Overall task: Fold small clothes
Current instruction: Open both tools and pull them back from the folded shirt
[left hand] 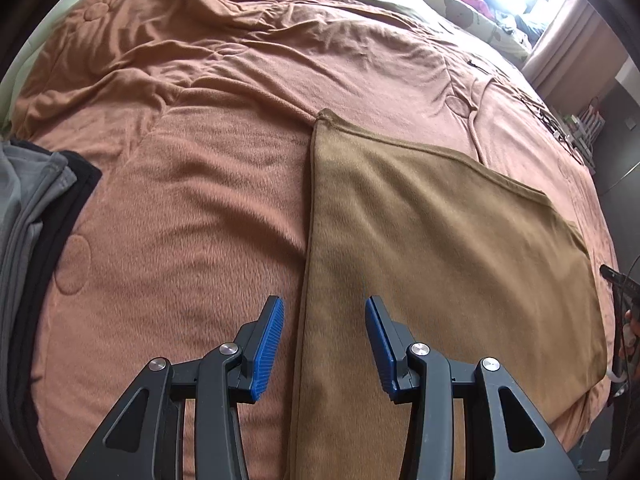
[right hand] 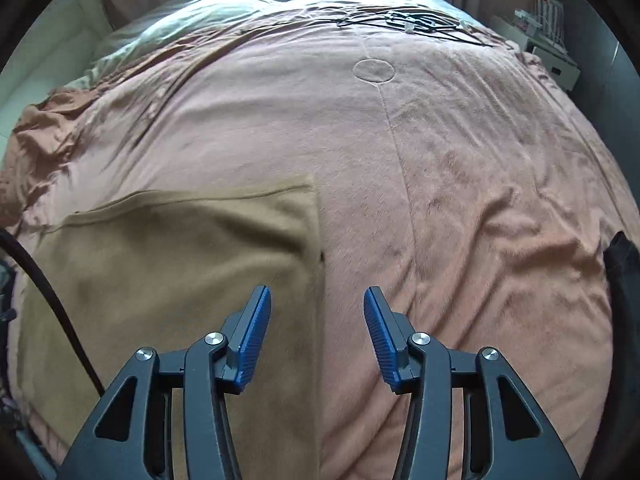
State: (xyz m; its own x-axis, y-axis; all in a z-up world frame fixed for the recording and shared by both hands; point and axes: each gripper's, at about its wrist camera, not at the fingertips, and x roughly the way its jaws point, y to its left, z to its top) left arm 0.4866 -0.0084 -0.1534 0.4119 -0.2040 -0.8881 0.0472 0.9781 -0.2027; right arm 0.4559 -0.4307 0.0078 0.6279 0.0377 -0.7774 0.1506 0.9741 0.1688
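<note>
Tan garment (left hand: 440, 260) lies flat on the orange bed cover (left hand: 180, 200), centre-right of the left view, lower left of the right view. Left gripper (left hand: 324, 344) and right gripper (right hand: 317, 336) released, empty.

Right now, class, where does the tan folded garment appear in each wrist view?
Left wrist: the tan garment fills centre to right, ahead of the left gripper.
Right wrist: it lies lower left, under the right gripper's left finger.
Shared landmark: the orange blanket.
</note>
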